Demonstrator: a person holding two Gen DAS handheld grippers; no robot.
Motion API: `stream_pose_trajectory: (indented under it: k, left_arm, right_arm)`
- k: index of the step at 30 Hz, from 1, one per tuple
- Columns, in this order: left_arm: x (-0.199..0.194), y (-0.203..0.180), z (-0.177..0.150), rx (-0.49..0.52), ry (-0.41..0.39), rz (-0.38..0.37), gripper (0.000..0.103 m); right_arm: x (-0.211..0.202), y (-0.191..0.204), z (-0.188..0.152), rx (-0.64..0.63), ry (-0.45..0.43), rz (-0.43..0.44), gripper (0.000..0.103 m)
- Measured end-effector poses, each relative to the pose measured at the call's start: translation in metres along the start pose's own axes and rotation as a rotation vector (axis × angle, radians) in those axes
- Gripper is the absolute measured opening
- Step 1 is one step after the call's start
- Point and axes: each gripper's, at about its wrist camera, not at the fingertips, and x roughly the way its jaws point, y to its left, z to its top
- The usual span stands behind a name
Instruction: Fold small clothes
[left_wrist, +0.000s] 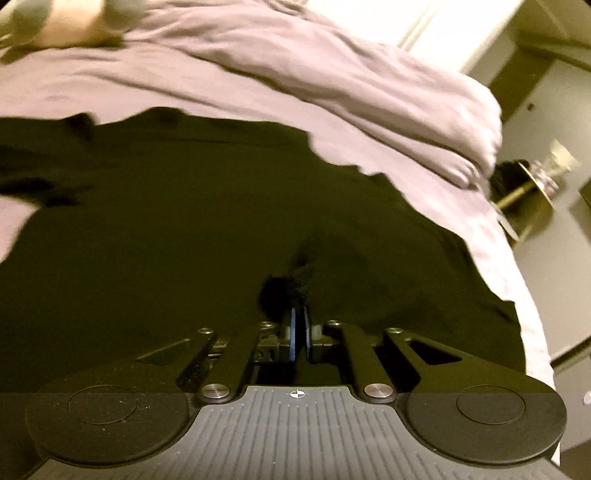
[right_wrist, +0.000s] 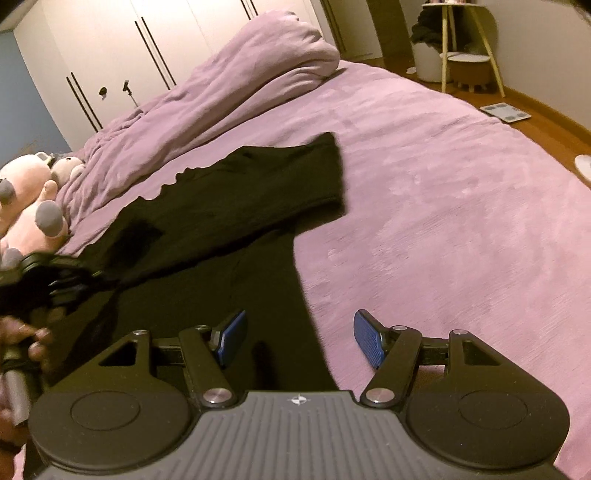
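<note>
Purple-sheeted bed carries a black short-sleeved fabric garment, folding barely begun.

Spread mostly flat near the bed's front edge, the garment has one sleeve reaching toward the bunched purple duvet; no clean fold shows yet, so every fold looks left to do. Left hand-held gripper is pressed together, pinching a tuft of the black cloth. Right hand-held gripper stands spread over the garment's side edge, gripping nothing. White bin beyond the bed: contents too small to tell.
</note>
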Motion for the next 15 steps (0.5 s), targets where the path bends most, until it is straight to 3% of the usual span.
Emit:
stream_pose_trajectory:
  k: [3,4,8,9,15]
  left_arm:
    - [-0.002,0.011,0.001,0.014,-0.008,0.026,0.006]
    - [-0.001,0.013,0.002,0.012,-0.004,0.022,0.01]
    - [0.001,0.012,0.003,-0.005,0.002,-0.04,0.045]
    - [0.004,0.008,0.004,0.006,0.001,-0.045,0.048]
    - [0.018,-0.008,0.009,0.057,0.015,-0.052,0.048]
  right_arm:
    - [0.004,0.001,0.002,-0.011,-0.011,-0.023,0.065]
    - [0.006,0.002,0.002,-0.019,-0.018,-0.039,0.065]
    - [0.013,0.007,0.004,-0.056,-0.027,-0.094,0.065]
    - [0.014,0.008,0.004,-0.063,-0.028,-0.103,0.065]
    - [0.017,0.014,0.003,-0.122,-0.031,-0.148,0.065]
